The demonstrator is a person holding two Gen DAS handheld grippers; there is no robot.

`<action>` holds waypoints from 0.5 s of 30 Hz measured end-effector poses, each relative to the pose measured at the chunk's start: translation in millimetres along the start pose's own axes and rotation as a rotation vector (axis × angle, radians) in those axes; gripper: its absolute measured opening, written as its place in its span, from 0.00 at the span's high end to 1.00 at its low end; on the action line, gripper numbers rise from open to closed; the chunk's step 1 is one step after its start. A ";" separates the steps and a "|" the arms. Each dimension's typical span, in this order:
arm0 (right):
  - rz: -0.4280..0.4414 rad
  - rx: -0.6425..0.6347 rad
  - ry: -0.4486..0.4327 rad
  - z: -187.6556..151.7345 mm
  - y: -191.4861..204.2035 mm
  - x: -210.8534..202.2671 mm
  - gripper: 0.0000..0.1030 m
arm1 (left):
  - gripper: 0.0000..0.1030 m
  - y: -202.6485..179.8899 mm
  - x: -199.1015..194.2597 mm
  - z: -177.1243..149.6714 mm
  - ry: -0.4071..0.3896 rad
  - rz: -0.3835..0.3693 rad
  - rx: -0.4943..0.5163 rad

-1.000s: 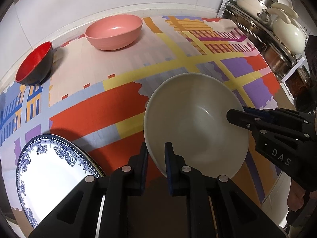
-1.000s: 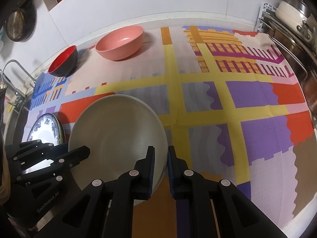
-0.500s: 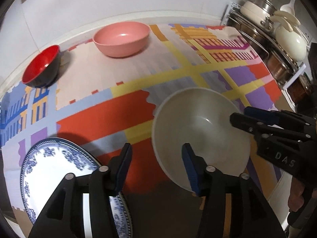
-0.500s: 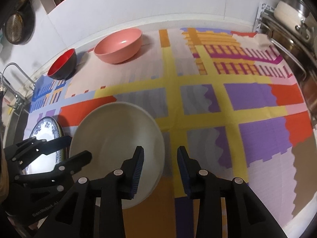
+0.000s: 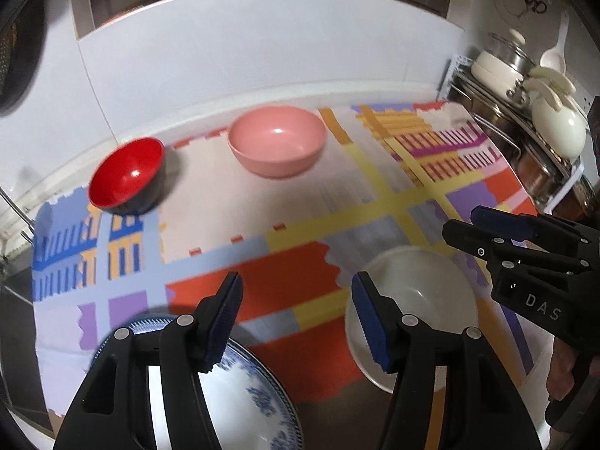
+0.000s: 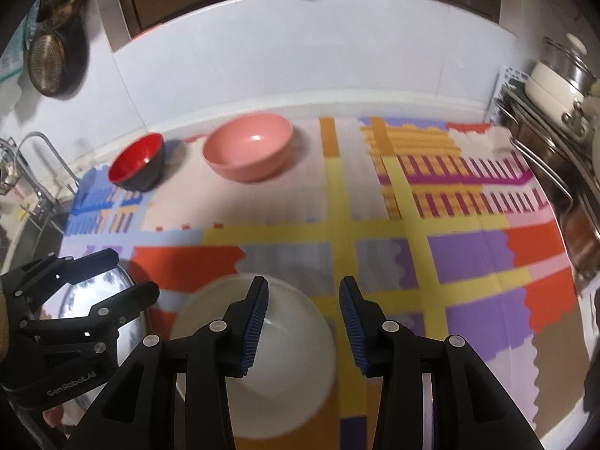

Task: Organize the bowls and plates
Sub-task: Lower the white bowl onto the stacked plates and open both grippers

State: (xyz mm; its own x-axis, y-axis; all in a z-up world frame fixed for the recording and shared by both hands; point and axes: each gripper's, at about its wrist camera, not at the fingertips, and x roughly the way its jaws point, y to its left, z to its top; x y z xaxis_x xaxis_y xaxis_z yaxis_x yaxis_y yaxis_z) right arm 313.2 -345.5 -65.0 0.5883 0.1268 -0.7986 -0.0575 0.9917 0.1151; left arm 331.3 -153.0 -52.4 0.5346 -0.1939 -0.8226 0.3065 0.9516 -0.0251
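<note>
Both tools have let go: left tool [image 5: 296,311] and right tool [image 6: 303,318] are opening, empty, lifting off the white bowl [image 5: 420,300], now resting on the bench beside the blue-patterned plate [image 5: 240,393]. Placement looks done.

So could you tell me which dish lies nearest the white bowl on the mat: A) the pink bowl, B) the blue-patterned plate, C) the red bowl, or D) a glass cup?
B: the blue-patterned plate lies beside the white bowl at the mat's near edge, while the red bowl and pink bowl stand far back.
</note>
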 end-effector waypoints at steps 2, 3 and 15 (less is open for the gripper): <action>0.010 -0.008 -0.018 9.3 4.3 0.5 0.61 | 0.42 4.2 -0.4 6.1 -0.012 0.008 0.000; 0.009 -0.011 -0.025 12.5 6.1 0.7 0.61 | 0.42 7.0 -0.4 10.0 -0.016 0.017 -0.002; 0.027 -0.016 -0.055 60.1 17.6 25.4 0.61 | 0.37 35.8 8.9 52.9 -0.072 0.105 0.003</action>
State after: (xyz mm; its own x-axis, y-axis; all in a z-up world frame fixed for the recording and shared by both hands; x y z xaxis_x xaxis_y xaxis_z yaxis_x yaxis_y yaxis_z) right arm 375.5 -326.2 -47.8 0.6297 0.1528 -0.7616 -0.0865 0.9882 0.1267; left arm 388.7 -133.3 -30.6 0.6191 -0.1098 -0.7776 0.2483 0.9668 0.0611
